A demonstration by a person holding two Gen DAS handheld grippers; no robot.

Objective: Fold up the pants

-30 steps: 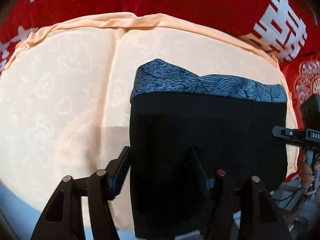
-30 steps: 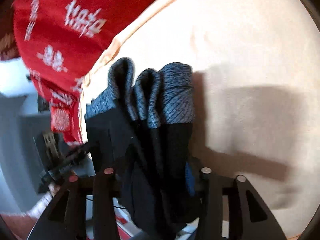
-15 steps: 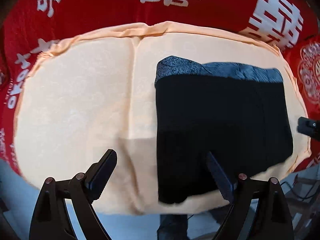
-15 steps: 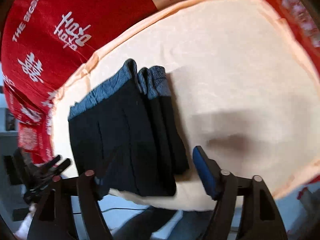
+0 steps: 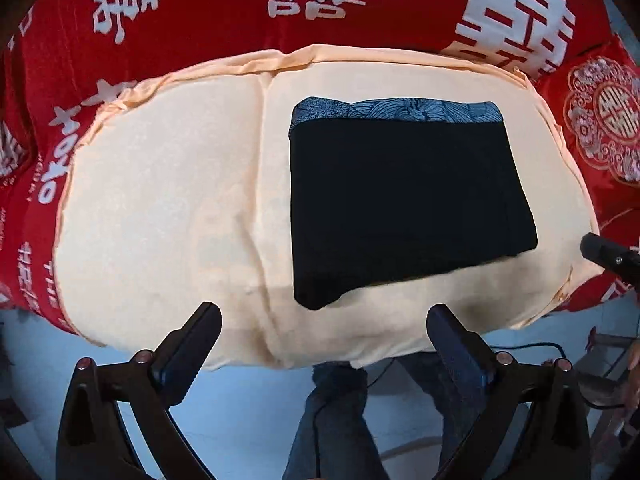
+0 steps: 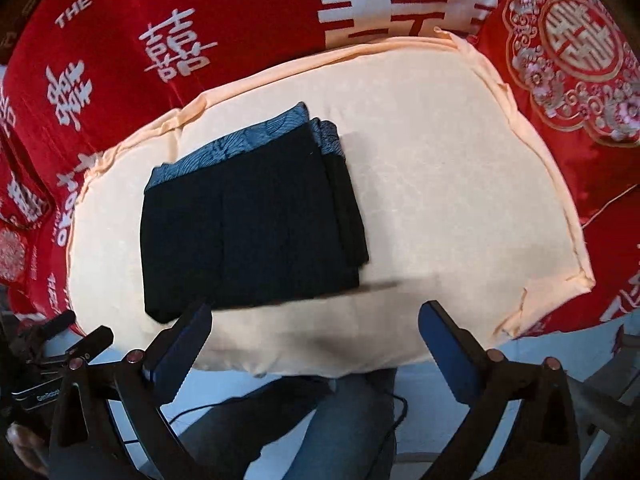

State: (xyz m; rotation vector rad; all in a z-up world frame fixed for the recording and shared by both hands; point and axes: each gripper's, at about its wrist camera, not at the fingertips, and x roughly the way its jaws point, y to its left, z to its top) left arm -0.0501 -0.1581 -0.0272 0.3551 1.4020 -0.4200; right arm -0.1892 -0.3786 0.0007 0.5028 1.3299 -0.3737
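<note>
The black pants (image 5: 404,200) lie folded into a flat rectangle on the peach cushion (image 5: 160,208), with their grey patterned waistband at the far edge. They also show in the right wrist view (image 6: 248,232), left of centre on the cushion (image 6: 448,208). My left gripper (image 5: 324,316) is open and empty, held back near the cushion's front edge. My right gripper (image 6: 316,318) is open and empty, also back at the front edge. The tip of the right gripper (image 5: 608,254) shows at the right in the left wrist view.
A red cloth with white characters (image 5: 304,0) surrounds the cushion on the far side and both flanks (image 6: 240,12). The person's jeans-clad legs (image 5: 332,420) and a cable on the pale floor lie below the cushion's front edge.
Both grippers let go of the pants, opened and pulled back from the cushion. The pants now lie flat and folded, no longer lifted.
</note>
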